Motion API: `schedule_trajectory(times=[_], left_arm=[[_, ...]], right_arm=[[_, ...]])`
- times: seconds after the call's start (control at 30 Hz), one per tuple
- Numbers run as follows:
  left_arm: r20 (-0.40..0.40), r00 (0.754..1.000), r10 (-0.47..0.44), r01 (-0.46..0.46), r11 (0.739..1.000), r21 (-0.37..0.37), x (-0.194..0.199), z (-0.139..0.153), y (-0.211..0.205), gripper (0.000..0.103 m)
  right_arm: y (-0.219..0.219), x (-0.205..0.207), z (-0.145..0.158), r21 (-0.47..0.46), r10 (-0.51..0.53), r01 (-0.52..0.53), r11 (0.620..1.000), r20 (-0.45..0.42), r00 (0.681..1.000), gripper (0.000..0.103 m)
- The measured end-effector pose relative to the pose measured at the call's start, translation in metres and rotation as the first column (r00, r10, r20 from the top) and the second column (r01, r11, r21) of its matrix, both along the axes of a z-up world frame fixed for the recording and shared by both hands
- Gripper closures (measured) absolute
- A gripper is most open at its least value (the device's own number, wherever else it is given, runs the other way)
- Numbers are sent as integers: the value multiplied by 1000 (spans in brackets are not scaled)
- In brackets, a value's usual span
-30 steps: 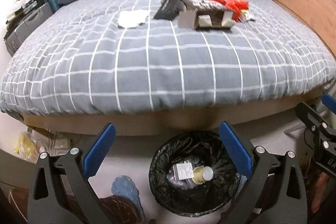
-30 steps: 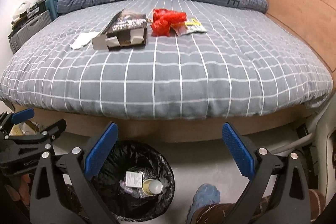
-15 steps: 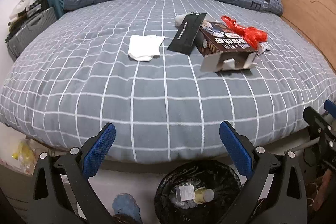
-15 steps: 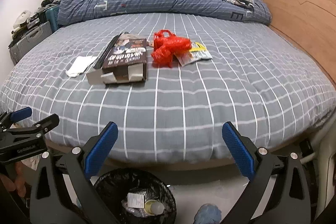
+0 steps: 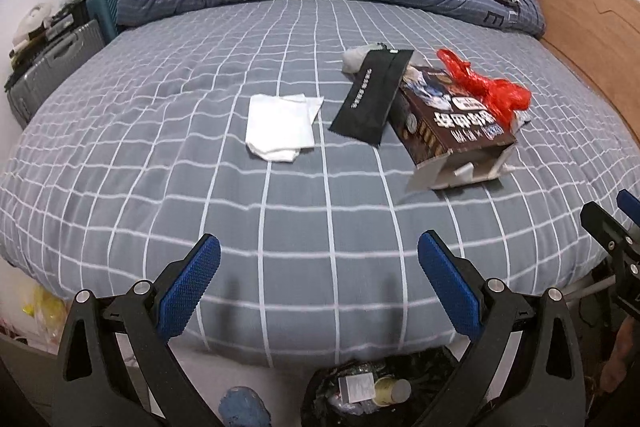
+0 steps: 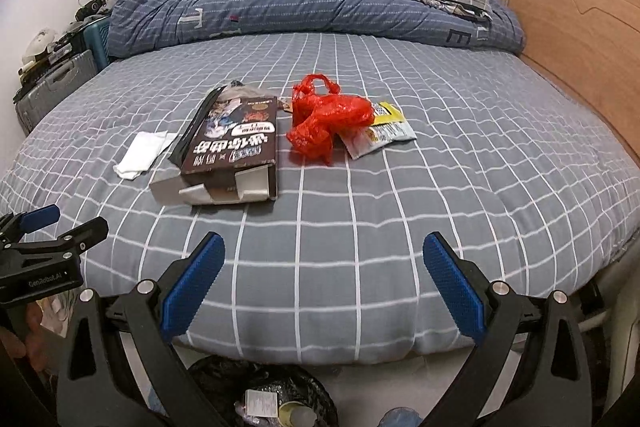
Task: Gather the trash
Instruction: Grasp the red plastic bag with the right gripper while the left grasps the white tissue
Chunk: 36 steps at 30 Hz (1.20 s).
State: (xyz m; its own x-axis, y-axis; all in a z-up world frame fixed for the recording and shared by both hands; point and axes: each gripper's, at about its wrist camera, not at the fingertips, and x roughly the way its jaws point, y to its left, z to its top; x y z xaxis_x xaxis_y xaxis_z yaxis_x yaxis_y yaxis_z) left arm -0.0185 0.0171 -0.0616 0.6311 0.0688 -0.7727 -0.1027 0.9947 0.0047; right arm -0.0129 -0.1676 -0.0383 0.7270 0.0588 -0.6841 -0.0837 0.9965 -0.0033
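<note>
Both empty claws, the left gripper and right gripper spread wide, have risen from the bin at frame bottom toward the tissue, box and red bag at centre frame, ready for the next pickup.

Right gripper spread wide, empty, over bed; brown box, red bag, tissue on sheet.

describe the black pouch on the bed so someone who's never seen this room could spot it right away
Start at the bed's grey checked cover and find the cluster of litter in its middle. The black pouch lies flat there, between the white tissue and the brown printed box, its edge tucked against the box. It is the only flat, matte black strip, with one line of small white lettering running along it.
</note>
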Motion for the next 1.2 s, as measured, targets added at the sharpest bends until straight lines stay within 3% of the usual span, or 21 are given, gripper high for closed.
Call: schedule_trajectory(times=[0.57, 0.73, 1.2], left_arm=[[-30, 998, 46, -46, 999, 10, 94, -11, 35, 7], [-61, 995, 83, -84, 996, -21, 116, -23, 53, 10], [-105, 991, 85, -82, 996, 29, 148, -48, 62, 22]], right_arm=[[-5, 101, -4, -20, -9, 9, 1000, 6, 1000, 8], [-4, 134, -12, 1, -6, 6, 1000, -26, 1000, 15], [3, 176, -36, -5, 8, -8, 1000, -100, 995, 36]])
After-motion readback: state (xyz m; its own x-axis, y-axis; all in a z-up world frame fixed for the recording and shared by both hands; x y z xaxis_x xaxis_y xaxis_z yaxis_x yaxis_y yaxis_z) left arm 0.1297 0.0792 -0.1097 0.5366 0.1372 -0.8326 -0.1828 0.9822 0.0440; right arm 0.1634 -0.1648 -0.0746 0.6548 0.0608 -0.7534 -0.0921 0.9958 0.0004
